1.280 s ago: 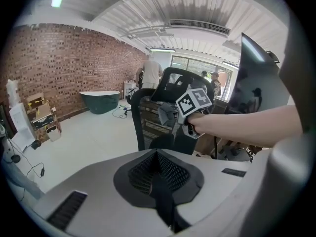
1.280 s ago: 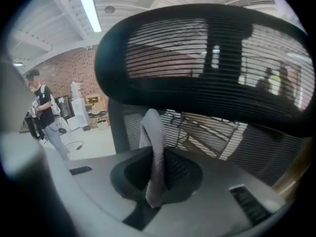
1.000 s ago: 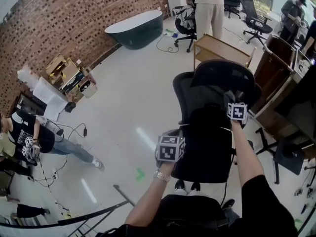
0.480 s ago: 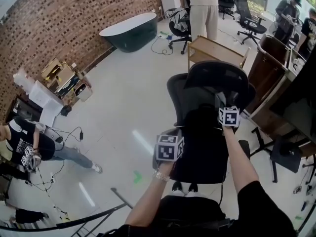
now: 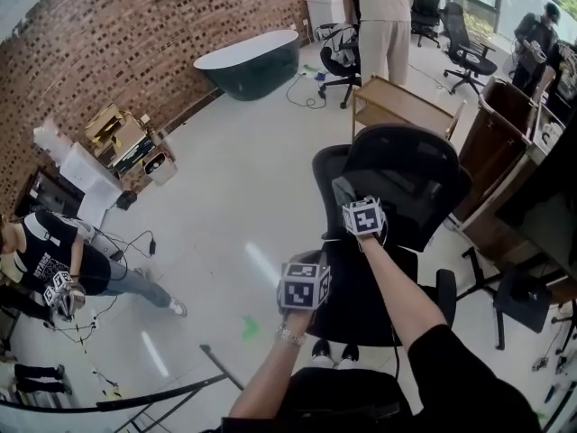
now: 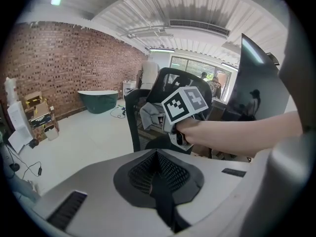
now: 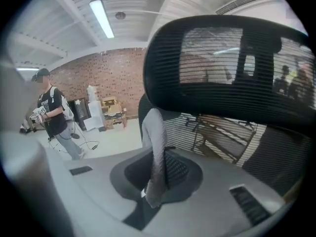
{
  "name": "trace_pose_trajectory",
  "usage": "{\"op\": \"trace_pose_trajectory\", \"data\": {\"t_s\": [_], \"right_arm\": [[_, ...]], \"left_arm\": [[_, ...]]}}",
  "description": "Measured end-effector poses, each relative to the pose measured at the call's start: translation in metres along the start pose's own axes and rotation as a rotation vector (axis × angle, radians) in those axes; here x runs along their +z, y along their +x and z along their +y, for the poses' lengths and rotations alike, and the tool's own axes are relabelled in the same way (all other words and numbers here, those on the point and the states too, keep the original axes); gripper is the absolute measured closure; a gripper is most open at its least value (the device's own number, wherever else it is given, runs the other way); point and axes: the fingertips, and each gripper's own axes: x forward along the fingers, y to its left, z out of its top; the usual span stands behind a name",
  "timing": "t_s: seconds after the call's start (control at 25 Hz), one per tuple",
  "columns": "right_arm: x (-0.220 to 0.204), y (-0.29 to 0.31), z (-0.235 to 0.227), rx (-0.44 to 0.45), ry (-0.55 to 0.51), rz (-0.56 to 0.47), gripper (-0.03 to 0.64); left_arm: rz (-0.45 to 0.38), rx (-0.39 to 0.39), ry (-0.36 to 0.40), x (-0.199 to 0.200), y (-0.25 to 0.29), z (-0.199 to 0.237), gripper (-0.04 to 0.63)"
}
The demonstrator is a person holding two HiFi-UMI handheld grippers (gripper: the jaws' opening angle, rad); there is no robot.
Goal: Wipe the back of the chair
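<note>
A black mesh office chair [image 5: 401, 174] stands right in front of me, its back toward me. My right gripper [image 5: 353, 204] is shut on a grey cloth [image 5: 343, 191] and holds it at the left edge of the chair back, below the headrest. In the right gripper view the cloth [image 7: 155, 147] hangs from the jaws, with the headrest [image 7: 222, 68] close above. My left gripper [image 5: 304, 285] hovers lower and nearer to me, beside the seat, shut with nothing in it. The left gripper view shows the right gripper [image 6: 170, 120], the cloth [image 6: 149, 115] and the chair back [image 6: 165, 80].
A dark green bathtub [image 5: 248, 61] sits by the brick wall. A wooden crate [image 5: 401, 106] stands just behind the chair, and a person [image 5: 383, 16] stands beyond it. Another person [image 5: 54, 260] is at far left among floor cables. Desks [image 5: 532, 197] and office chairs [image 5: 343, 52] crowd the right.
My right gripper has carried the cloth leftward and slightly down across the chair back, from its right side to its left edge. The left gripper has barely moved.
</note>
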Motion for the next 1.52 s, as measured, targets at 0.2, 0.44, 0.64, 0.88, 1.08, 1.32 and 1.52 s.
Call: {"op": "trace_pose_trajectory", "data": {"t_s": [0.2, 0.44, 0.64, 0.88, 1.08, 1.32, 1.52], "right_arm": [[-0.037, -0.008, -0.077, -0.129, 0.012, 0.067, 0.592], [-0.089, -0.061, -0.184, -0.277, 0.106, 0.131, 0.592], [-0.119, -0.113, -0.254, -0.401, 0.159, 0.155, 0.592], [-0.123, -0.148, -0.284, -0.470, 0.247, 0.075, 0.592], [-0.096, -0.103, -0.190, -0.291, 0.173, 0.046, 0.592], [-0.070, -0.015, -0.046, -0.041, 0.084, 0.085, 0.592], [-0.057, 0.026, 0.007, 0.050, 0.028, 0.089, 0.592]], "left_arm": [[0.000, 0.009, 0.005, -0.003, -0.005, 0.005, 0.603], [0.016, -0.009, 0.016, -0.007, 0.001, -0.001, 0.603], [0.017, -0.060, 0.033, -0.002, 0.009, -0.023, 0.603], [0.024, -0.089, 0.044, -0.003, 0.013, -0.038, 0.603], [0.020, -0.068, 0.031, -0.003, 0.010, -0.024, 0.603], [0.020, -0.033, 0.019, -0.006, -0.002, -0.010, 0.603], [0.029, 0.007, 0.001, -0.019, -0.014, 0.007, 0.603]]}}
